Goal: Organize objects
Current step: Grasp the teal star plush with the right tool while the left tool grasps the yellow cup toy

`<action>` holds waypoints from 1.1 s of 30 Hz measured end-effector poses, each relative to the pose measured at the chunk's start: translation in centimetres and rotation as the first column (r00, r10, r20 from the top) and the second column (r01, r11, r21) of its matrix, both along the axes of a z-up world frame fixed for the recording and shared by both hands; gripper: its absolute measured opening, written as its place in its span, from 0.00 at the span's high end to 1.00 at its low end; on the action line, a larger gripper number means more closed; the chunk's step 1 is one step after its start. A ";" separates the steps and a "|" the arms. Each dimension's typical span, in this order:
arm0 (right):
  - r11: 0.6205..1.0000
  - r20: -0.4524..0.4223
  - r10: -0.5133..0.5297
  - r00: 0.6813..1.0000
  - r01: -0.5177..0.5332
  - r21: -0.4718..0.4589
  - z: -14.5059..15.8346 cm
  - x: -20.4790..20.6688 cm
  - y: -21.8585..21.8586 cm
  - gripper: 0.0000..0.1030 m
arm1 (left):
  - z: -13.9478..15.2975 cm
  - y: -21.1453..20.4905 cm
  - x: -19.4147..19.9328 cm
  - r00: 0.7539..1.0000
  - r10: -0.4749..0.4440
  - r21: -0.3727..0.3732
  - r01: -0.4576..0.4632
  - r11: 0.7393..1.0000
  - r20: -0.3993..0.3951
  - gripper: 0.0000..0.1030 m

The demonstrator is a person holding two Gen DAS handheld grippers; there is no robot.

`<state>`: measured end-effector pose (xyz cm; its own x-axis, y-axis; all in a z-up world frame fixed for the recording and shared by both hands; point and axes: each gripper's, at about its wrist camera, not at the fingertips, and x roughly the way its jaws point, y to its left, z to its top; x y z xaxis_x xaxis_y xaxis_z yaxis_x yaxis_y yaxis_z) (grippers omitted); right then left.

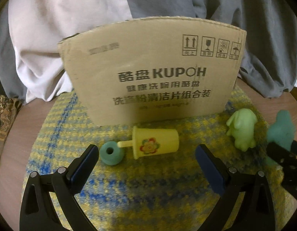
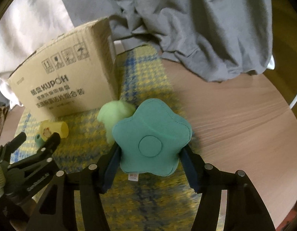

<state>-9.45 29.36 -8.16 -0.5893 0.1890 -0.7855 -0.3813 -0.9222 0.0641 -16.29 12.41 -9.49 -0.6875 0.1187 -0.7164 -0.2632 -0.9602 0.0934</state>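
Observation:
A cardboard box [image 1: 152, 71] printed KUPOH stands at the back of the yellow-blue mat [image 1: 117, 181]; it also shows in the right wrist view [image 2: 63, 75]. A yellow toy cup [image 1: 155, 142] with a flower print lies on its side, its straw in a teal ring [image 1: 111, 153]. A light green dog figure [image 1: 241, 129] stands at the right. My left gripper [image 1: 147, 152] is open, just short of the cup. My right gripper [image 2: 149, 154] is shut on a teal flower-shaped cushion [image 2: 151, 136], seen also in the left wrist view [image 1: 282, 130].
The mat lies on a round wooden table [image 2: 235, 119]. Grey and white cloth [image 2: 186, 19] is piled behind the box. A patterned fabric [image 1: 2, 115] sits at the left edge. In the right wrist view the left gripper [image 2: 38, 140] is at the left.

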 end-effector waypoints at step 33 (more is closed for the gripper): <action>1.000 -0.018 0.005 1.000 -0.005 0.010 0.6 -0.3 0.5 0.41 | 0.7 -0.7 -0.3 0.999 0.038 0.032 -0.039 0.999 0.017 0.28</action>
